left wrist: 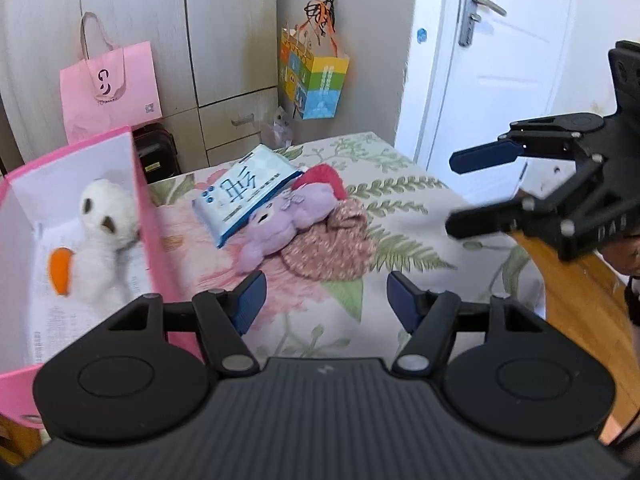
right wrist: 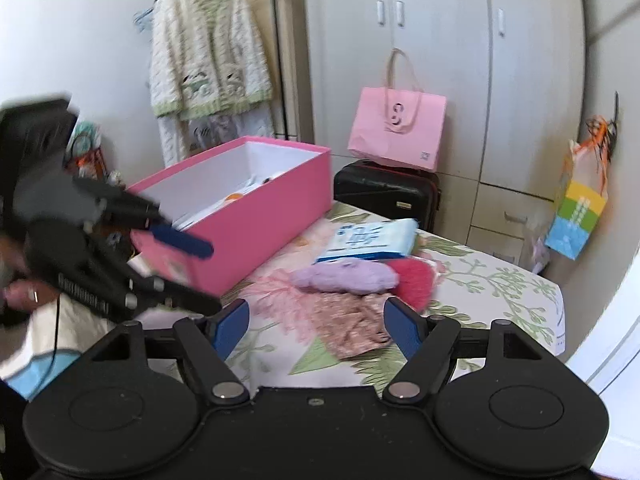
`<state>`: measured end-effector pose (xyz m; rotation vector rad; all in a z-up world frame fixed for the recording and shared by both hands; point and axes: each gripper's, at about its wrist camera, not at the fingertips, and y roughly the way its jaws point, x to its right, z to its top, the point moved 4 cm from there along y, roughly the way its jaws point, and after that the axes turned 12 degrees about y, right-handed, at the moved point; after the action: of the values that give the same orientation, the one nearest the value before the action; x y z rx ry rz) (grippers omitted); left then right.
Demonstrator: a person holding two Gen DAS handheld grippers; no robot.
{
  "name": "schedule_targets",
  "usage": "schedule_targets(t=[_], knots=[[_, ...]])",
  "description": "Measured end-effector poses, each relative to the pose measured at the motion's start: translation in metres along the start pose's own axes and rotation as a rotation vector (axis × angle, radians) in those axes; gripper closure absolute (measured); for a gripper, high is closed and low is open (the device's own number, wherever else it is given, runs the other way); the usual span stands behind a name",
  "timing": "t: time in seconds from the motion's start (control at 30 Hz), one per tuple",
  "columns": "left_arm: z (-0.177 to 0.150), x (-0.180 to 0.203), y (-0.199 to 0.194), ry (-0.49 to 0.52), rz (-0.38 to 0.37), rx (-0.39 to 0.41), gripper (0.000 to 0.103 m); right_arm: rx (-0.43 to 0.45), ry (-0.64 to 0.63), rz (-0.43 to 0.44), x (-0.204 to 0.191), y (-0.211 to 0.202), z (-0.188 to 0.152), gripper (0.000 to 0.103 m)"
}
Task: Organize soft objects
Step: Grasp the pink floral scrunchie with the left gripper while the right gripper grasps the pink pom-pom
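A pink box point(left wrist: 141, 200) stands open at the left of the flowered bed, with a white plush toy point(left wrist: 106, 220) inside. Beside it lie a blue-and-white tissue pack point(left wrist: 244, 196), a purple plush point(left wrist: 280, 220) with a red fluffy part point(left wrist: 326, 176), and a crumpled pink-brown cloth point(left wrist: 332, 244). My left gripper point(left wrist: 326, 300) hovers open just short of the cloth, nothing between its fingers. My right gripper point(left wrist: 454, 194) hangs open over the bed's right side. In the right wrist view, my right gripper point(right wrist: 316, 320) frames the cloth point(right wrist: 352, 324) without touching it. The left gripper point(right wrist: 212, 276) is in front of the box point(right wrist: 248, 232).
A pink paper bag point(right wrist: 396, 132) rests on a black suitcase point(right wrist: 384, 192) behind the bed. A colourful bag point(left wrist: 314, 80) hangs on the wall and a cardigan point(right wrist: 208, 48) hangs at the back left. The white door point(left wrist: 500, 60) and wooden floor point(left wrist: 580, 300) lie past the bed's right edge.
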<state>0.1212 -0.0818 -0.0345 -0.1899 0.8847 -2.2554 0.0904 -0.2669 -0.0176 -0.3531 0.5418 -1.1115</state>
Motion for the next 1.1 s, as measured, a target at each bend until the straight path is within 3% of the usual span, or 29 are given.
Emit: schedule_targets(t=[0.27, 0.47, 0.57, 0.67, 0.87, 0.97, 1.03, 1.07, 1.1], knots=[[-0.004, 0.006, 0.061, -0.065, 0.043, 0.023, 0.037, 0.059, 0.134, -0.07, 0.068, 0.036, 0.011, 0.025], [-0.008, 0.003, 0.099, -0.138, 0.111, 0.044, 0.037, 0.034, 0.206, -0.07, 0.102, 0.094, 0.01, 0.037], [-0.005, 0.001, 0.114, -0.157, 0.111, 0.035, 0.036, 0.015, 0.225, -0.051, 0.115, 0.113, 0.013, 0.04], [-0.004, 0.001, 0.126, -0.176, 0.083, 0.016, 0.033, -0.012, 0.222, -0.027, 0.123, 0.129, 0.017, 0.041], [-0.001, 0.013, 0.14, -0.185, 0.155, 0.006, 0.022, -0.067, 0.177, 0.061, 0.118, 0.15, 0.018, 0.041], [0.006, 0.016, 0.144, -0.147, 0.162, 0.02, 0.017, -0.09, 0.17, 0.074, 0.117, 0.162, 0.016, 0.041], [0.007, 0.014, 0.149, -0.174, 0.153, 0.005, 0.017, -0.103, 0.185, 0.084, 0.12, 0.168, 0.014, 0.041], [0.007, 0.014, 0.151, -0.188, 0.148, 0.002, 0.017, -0.101, 0.195, 0.081, 0.121, 0.169, 0.013, 0.043], [0.008, 0.013, 0.152, -0.197, 0.149, 0.004, 0.017, -0.098, 0.2, 0.084, 0.122, 0.169, 0.012, 0.053]])
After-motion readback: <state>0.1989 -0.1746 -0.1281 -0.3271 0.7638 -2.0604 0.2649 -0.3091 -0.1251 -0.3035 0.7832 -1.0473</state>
